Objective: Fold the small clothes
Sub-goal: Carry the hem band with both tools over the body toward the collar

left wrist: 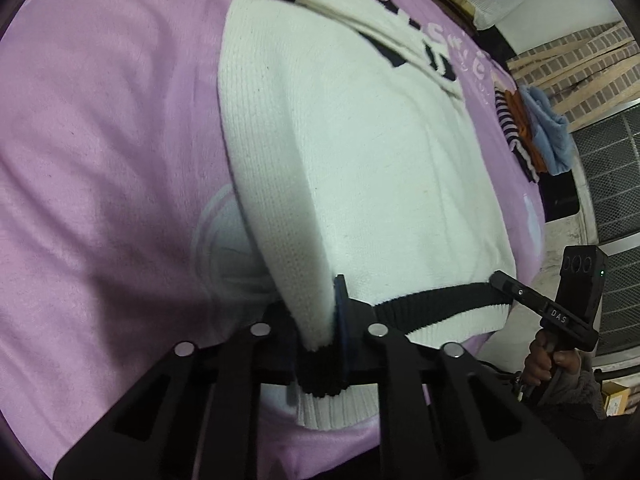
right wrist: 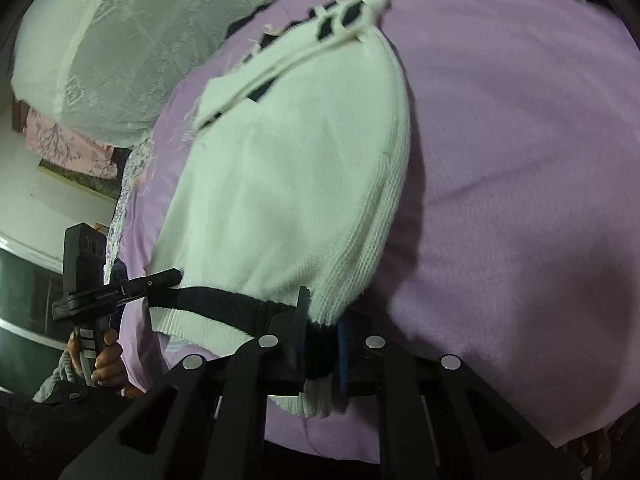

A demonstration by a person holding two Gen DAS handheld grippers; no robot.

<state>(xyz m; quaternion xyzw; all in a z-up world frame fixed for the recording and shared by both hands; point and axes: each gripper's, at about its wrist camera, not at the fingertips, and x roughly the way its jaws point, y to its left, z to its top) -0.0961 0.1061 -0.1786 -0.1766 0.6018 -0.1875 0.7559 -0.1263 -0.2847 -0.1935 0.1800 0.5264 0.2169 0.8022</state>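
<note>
A white knit sweater [left wrist: 360, 168] with a black band near its hem and black patterning at the far end lies on a pink bedsheet [left wrist: 100, 140]. My left gripper [left wrist: 324, 332] is shut on the hem's left corner, white and black knit bunched between its pads. My right gripper [right wrist: 320, 340] is shut on the hem's opposite corner of the sweater [right wrist: 288, 184]. Each wrist view shows the other gripper pinching the far end of the black band: the right gripper [left wrist: 500, 280] held by a hand [left wrist: 548, 360], the left gripper [right wrist: 172, 278] by a hand [right wrist: 106, 364].
Folded clothes [left wrist: 532, 128], striped, orange and blue, are stacked at the bed's far right edge. A brick wall [left wrist: 580, 68] and a metal grille [left wrist: 616, 200] stand beyond it. White netting [right wrist: 120, 40] hangs past the bed's other side, pink sheet [right wrist: 520, 160] spreading around the sweater.
</note>
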